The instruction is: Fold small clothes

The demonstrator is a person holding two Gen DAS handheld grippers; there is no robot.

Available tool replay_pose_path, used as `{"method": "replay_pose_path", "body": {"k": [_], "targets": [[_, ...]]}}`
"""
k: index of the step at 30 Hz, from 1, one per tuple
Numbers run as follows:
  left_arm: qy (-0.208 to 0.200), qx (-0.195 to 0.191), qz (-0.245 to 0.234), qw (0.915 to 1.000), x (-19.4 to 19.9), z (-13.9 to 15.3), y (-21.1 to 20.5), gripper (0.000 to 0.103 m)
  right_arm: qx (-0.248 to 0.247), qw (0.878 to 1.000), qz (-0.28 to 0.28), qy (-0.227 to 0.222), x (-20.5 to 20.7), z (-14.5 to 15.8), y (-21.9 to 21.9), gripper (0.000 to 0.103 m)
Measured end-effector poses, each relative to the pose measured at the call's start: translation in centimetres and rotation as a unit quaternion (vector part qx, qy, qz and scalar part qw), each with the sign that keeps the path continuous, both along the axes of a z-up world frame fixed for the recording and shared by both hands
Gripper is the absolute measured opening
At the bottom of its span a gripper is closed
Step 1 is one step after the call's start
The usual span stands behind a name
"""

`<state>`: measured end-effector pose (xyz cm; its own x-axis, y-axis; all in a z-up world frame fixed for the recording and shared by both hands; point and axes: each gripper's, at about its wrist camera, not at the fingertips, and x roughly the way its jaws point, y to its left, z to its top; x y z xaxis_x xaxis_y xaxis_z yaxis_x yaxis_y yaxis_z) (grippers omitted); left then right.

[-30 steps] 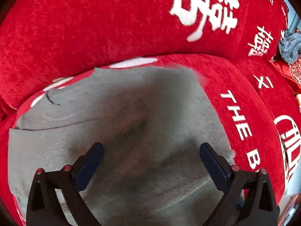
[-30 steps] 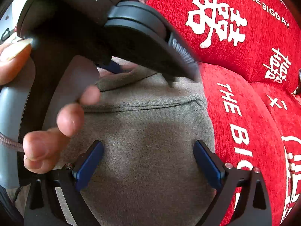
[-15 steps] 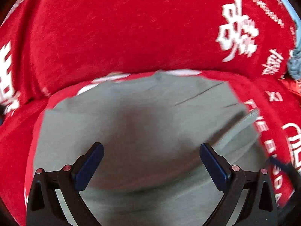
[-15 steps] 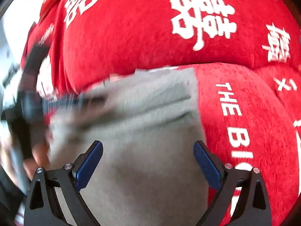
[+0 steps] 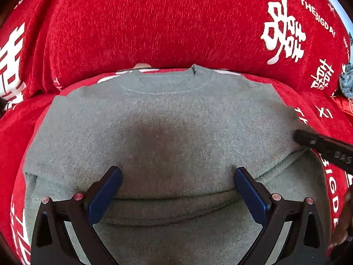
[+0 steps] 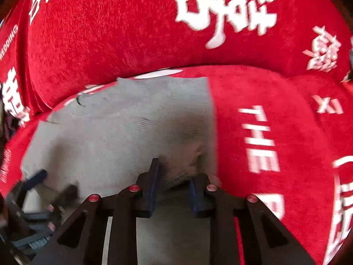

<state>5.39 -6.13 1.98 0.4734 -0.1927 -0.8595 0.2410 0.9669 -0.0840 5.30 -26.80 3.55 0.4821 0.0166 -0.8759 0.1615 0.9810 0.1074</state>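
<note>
left gripper (image 5: pixel 176 190) at the bottom of its frame has its jaws spread wide over the grey sweater (image 5: pixel 167 132), gripping nothing. The sweater lies flat mid-frame on the red sofa (image 5: pixel 154 22). right gripper (image 6: pixel 174 183) jaws just closed narrow, pinching a bunch of the sweater's right edge

Red backrest cushion (image 5: pixel 154 22) blocks behind sweater (image 5: pixel 165 121); seat (image 6: pixel 275 132) rightward free.
</note>
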Motion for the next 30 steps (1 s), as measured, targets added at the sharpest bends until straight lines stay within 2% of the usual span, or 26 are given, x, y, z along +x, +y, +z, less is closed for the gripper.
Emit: {"method": "replay_pose_path", "body": {"k": [1,3,5,7,9,11,12,14,15,19,21,24,27,29,30], "targets": [[-0.003,0.003,0.003,1.0,-0.1,0.0,0.0,0.102,-0.016,1.0,-0.009,-0.008,-0.4,0.4,-0.2,0.029],[-0.005,0.006,0.006,0.9999,0.0,0.0,-0.2,0.102,-0.064,0.997,-0.038,-0.027,-1.3,1.9,-0.4,0.03],[-0.006,0.004,0.007,0.9999,0.0,0.0,-0.1,0.102,-0.046,0.997,-0.037,-0.047,-1.1,2.8,-0.2,0.036],[-0.004,0.0,0.008,1.0,0.1,-0.1,0.1,0.102,-0.025,0.999,-0.011,-0.042,0.0,2.8,1.1,0.058],[-0.004,-0.001,0.009,1.0,0.1,-0.2,0.2,0.102,0.003,0.999,0.034,-0.034,1.2,1.9,3.2,0.064],[-0.005,0.0,0.01,0.9999,0.0,-0.1,0.1,0.102,0.011,0.999,0.05,-0.007,2.2,0.3,4.4,0.064],[-0.004,-0.001,0.01,0.9999,0.0,-0.2,0.2,0.102,-0.007,0.999,0.046,0.022,3.0,-1.3,4.9,0.064],[-0.005,-0.003,0.01,0.9999,0.0,-0.2,0.2,0.102,-0.043,0.998,0.048,-0.003,3.3,-1.6,5.3,0.068],[-0.005,-0.004,0.01,0.9999,0.1,-0.2,0.2,0.102,-0.058,0.997,0.047,0.002,3.6,-1.8,5.3,0.069],[0.002,-0.017,0.007,0.9998,0.3,0.0,0.5,0.102,-0.059,0.997,0.039,0.013,3.5,-0.9,5.2,0.071],[0.008,-0.016,0.008,0.9998,0.1,0.5,1.0,0.102,-0.053,0.998,0.034,-0.002,1.7,0.4,5.0,0.071],[-0.01,-0.014,0.013,0.9998,-1.3,1.5,2.1,0.102,-0.039,0.998,0.046,-0.022,-1.5,1.4,5.2,0.071],[0.002,0.007,0.002,1.0,-3.0,0.7,3.1,0.102,-0.028,0.997,0.074,-0.013,-3.5,0.5,6.3,0.072],[0.007,0.025,-0.003,0.9997,-4.2,0.0,3.9,0.102,-0.047,0.995,0.091,-0.002,-5.0,-0.8,7.3,0.072],[0.005,0.02,-0.003,0.9998,-5.0,0.0,4.4,0.102,-0.066,0.993,0.095,-0.03,-6.3,-0.9,7.6,0.075]]}}
